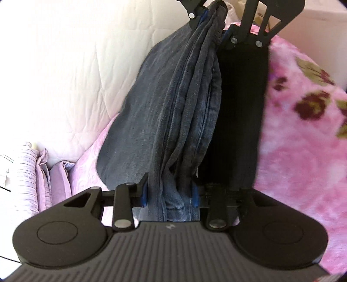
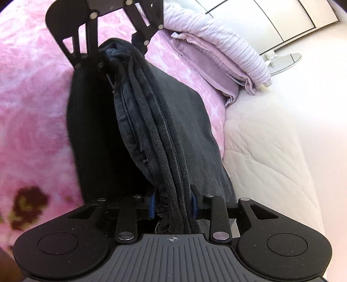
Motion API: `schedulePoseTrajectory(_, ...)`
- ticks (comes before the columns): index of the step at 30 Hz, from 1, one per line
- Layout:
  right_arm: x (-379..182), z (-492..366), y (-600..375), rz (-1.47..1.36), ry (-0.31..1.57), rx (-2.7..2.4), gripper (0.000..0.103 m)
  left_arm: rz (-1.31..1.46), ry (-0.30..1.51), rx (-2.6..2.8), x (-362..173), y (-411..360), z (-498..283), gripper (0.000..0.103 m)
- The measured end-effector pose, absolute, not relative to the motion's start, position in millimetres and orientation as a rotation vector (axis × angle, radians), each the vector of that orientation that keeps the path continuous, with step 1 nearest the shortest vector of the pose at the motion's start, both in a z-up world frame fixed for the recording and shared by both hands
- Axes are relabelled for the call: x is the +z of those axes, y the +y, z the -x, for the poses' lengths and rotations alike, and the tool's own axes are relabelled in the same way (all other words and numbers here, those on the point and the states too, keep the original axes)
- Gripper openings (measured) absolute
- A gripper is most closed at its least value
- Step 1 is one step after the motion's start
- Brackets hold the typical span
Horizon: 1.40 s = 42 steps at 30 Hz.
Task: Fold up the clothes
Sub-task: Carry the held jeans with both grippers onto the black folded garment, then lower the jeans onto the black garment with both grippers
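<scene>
One bed, two covers on it: a white quilted cover (image 1: 71,71) and a pink floral fleece blanket (image 1: 303,130), laid side by side. One garment: dark blue-grey jeans (image 1: 173,112), bunched lengthwise into several folds and stretched between the two grippers above the blanket, with a black panel of the same bundle hanging on the blanket side. Two pillows at the bed's end: a striped lilac one (image 2: 229,41) stacked on a plain lilac one (image 2: 208,69). Two grippers, one at each end of the jeans. Left gripper (image 1: 170,194): blue pads clamped on the gathered denim, cloth filling the gap. Right gripper (image 2: 172,206): blue pads likewise pinched on the folded edge, seams running straight through the jaws. Each gripper shows at the far end in the other's view. One small glass stand (image 2: 284,63) beyond the pillows, beside white panelled doors (image 2: 271,19). No containers seen.
</scene>
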State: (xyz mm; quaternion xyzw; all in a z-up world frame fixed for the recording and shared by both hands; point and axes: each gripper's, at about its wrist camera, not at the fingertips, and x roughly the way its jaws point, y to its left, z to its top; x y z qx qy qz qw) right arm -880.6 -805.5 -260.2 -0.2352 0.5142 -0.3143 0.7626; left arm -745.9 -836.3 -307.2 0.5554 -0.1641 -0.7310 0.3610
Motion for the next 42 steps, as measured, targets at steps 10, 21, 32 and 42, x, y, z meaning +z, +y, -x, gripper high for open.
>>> schedulePoseTrajectory(10, -295.2, 888.6, -785.8, 0.604, 1.208, -0.674, 0.042, -1.493, -0.426, -1.894, -329.2, -845.1, 751.8, 0.039)
schedulePoseTrajectory(21, -297.4, 925.9, -799.7, 0.552, 1.258, -0.745, 0.027, -1.579, -0.450, -1.914, -310.8, -873.2, 764.6, 0.045)
schedulePoseTrajectory(32, -267.4, 928.9, -796.9, 0.396, 1.191, -0.819, 0.021, -1.580, -0.398, -1.938, -298.5, -893.6, 766.9, 0.042)
schedulePoseTrajectory(42, -269.0, 917.0, -816.5, 0.310, 1.295, -0.839, 0.021, -1.628, -0.420, -1.904, -298.6, -906.2, 782.8, 0.043)
